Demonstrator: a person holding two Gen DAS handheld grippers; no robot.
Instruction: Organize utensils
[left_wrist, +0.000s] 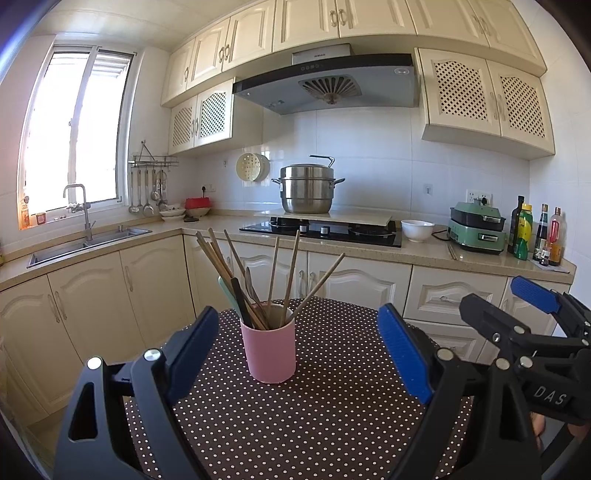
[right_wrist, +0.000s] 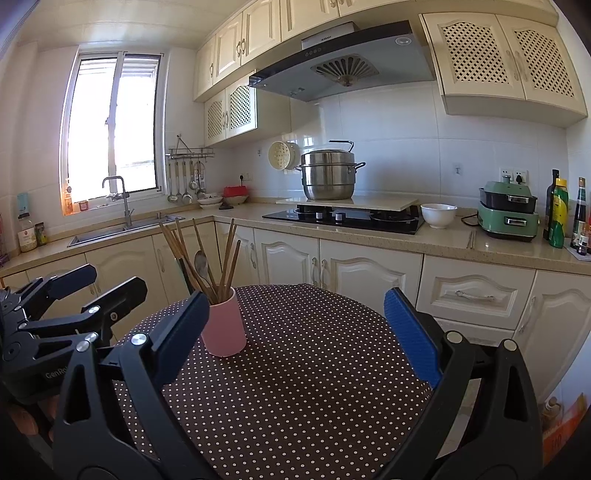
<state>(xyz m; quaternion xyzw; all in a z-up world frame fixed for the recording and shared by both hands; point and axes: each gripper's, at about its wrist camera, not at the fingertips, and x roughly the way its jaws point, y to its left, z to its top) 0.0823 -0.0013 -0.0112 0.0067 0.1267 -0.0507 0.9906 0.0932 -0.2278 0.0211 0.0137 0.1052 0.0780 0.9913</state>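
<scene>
A pink cup (left_wrist: 271, 350) stands on a round table with a brown polka-dot cloth (left_wrist: 332, 424). It holds several wooden chopsticks (left_wrist: 291, 273), a metal spoon and dark-handled utensils. My left gripper (left_wrist: 299, 350) is open and empty, its blue pads either side of the cup and nearer the camera. My right gripper (right_wrist: 299, 328) is open and empty over the table (right_wrist: 314, 369), with the cup (right_wrist: 223, 328) just beyond its left pad. Each gripper also shows at the edge of the other's view.
Behind the table runs a counter with a sink (left_wrist: 88, 243), a gas hob (left_wrist: 325, 229) with a steel pot (left_wrist: 306, 188), a white bowl (left_wrist: 417, 229), a green cooker (left_wrist: 476, 229) and several bottles (left_wrist: 535, 236). Chopsticks lie on the counter (left_wrist: 452, 251).
</scene>
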